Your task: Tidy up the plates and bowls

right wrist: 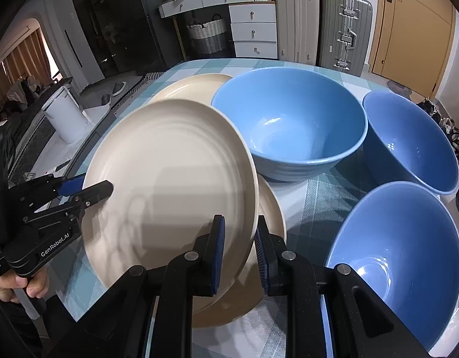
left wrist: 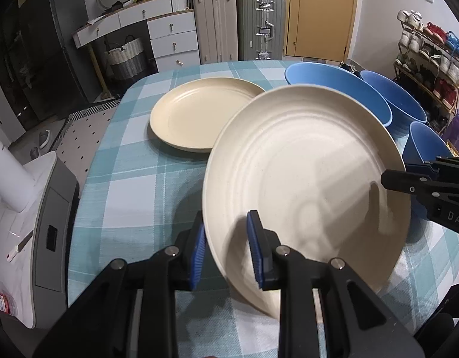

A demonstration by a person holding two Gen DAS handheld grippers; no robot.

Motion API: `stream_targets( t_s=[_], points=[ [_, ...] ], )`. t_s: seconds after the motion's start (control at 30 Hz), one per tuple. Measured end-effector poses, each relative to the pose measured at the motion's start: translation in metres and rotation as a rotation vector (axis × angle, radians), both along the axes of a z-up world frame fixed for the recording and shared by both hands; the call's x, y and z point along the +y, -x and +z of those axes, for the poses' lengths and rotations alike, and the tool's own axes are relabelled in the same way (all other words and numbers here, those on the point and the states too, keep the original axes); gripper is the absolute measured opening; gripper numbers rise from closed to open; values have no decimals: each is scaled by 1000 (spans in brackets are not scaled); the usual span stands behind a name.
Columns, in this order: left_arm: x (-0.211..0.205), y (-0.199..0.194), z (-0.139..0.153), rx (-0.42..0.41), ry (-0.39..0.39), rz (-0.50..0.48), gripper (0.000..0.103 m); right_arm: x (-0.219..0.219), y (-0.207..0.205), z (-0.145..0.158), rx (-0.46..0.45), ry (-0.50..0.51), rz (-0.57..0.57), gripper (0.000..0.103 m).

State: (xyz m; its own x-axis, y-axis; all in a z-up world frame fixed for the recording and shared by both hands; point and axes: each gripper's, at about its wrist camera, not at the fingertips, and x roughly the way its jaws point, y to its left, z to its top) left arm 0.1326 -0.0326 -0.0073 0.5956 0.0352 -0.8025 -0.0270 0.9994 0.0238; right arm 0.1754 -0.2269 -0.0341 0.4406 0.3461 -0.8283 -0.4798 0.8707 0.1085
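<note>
Cream plate (left wrist: 304, 179) is pinched at opp. rims by left claw (left wrist: 226, 253) & right claw (right wrist: 239, 253); "GenRobot.AI" is read on left claw.

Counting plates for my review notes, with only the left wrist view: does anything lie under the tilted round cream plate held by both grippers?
Observer: Yes, a third cream plate lies on the checked tablecloth beneath the held cream plate.
Operator: Are the blue bowls empty?
Observer: All three: the large blue bowl, the far-right blue bowl, the nearest blue bowl.
Operator: Does the right gripper clamp the rim?
Observer: Yes, the right gripper has a pad on each face.
</note>
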Motion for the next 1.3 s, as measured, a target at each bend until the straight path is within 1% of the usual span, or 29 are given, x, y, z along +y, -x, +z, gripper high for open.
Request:
stream_targets(
  t_s=[0.2,0.43,0.63,0.9,1.03,1.17,1.3],
  points=[
    [-4,-3,-6,9,-7,-4,25,0,1,-5,-7,23,-8,20],
    [-6,-2,-7,13,-12,-13,25,-2,4,-8,-13,31,-9,20],
    [-6,2,-8,21,-2,-20,25,-3,7,-6,-2,33,-13,20],
    [-12,6,-10,30,-12,-35,25,-4,12,-10,6,57,-9,20],
    [-15,7,-12,38,-14,-41,26,-5,11,-10,9,53,-17,20],
    [-15,6,-15,43,-10,-41,26,-3,11,-10,0,69,-13,20],
    [-16,3,-16,45,-14,-38,26,7,15,-14,-38,144,-6,20]
  ],
)
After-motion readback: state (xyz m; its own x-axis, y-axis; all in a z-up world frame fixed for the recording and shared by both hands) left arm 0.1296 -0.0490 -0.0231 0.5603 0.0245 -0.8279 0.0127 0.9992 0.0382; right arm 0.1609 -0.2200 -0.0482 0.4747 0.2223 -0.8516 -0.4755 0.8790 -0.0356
